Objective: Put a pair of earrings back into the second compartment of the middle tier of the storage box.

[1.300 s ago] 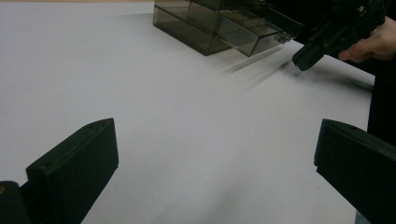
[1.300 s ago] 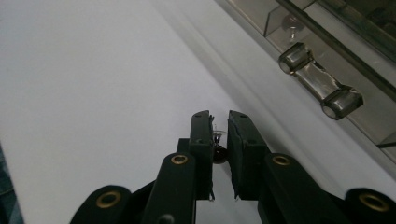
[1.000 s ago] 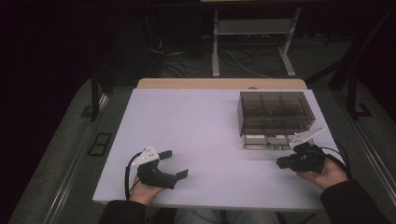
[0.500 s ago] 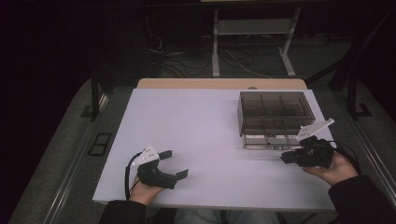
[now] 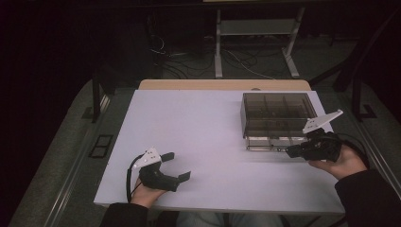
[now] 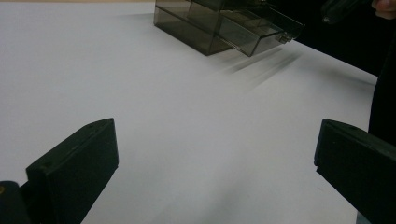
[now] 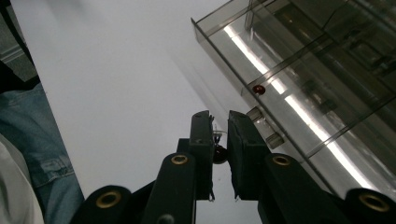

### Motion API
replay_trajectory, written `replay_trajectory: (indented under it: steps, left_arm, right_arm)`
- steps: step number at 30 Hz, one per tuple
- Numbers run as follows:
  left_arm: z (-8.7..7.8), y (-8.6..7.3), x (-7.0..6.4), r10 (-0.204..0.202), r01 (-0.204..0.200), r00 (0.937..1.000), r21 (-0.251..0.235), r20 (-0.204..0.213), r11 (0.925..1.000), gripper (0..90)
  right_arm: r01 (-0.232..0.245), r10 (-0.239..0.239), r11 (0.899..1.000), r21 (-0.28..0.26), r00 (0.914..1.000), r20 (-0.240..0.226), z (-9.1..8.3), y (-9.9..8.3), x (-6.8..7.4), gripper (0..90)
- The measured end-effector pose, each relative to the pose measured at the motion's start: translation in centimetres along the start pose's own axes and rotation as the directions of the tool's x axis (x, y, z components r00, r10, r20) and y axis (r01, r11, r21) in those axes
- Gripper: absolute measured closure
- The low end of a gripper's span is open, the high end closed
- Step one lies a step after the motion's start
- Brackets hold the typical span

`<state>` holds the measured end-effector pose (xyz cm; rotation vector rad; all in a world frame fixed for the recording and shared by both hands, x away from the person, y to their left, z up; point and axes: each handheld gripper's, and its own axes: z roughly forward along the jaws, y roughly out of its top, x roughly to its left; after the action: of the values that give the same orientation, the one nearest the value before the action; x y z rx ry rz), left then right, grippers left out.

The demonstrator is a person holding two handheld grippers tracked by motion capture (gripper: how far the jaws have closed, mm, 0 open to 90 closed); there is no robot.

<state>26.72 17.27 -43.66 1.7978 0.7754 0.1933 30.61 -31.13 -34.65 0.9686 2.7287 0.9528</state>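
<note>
Tiny clear part with a dark red base [image 7: 217, 141] is sitting clamped between the fingers of my right gripper [image 7: 219, 116], just off the front of the open drawer.

Nearest to me, I am resting the left gripper [image 5: 177, 165] low over the white counter [image 5: 203, 127] by its front edge. Its fingers are spread wide apart and are grasping nothing. In the left gripper view only bare counter is lying between them.

Farther along, on the right side, I am holding the right gripper just above the counter with its fingers pointing towards the drawer. They are pinched nearly together on the tiny part. Denim is showing below the counter edge in the right gripper view.

Just beyond the fingertips, the clear drawer [image 5: 267, 142] is standing pulled out of the smoky plastic organiser box [image 5: 274, 113]. A small red bead [image 7: 258, 89] is lying inside it, against a divider.

Behind the box, a metal stand [image 5: 255, 28] and loose cables [image 5: 189, 56] are lying on the dark floor.
</note>
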Motion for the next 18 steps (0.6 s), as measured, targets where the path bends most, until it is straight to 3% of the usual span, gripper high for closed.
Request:
replay_trajectory:
  steps: [8, 18]
  left_arm:
    - [0.0, 0.0, 0.0, 0.004, -0.004, 1.0, 0.001, 0.0, 1.0, 0.0]
    - [0.0, 0.0, 0.0, 0.002, -0.002, 1.0, 0.0, 0.002, 1.0, 0.0]
  right_arm:
    - [-0.006, 0.006, 1.0, -0.017, 1.0, 0.001, 0.0, 1.1, -0.7, 79.5]
    - [-0.047, 0.047, 0.998, -0.044, 0.9989, 0.006, 1.0, 1.7, -2.2, 79.5]
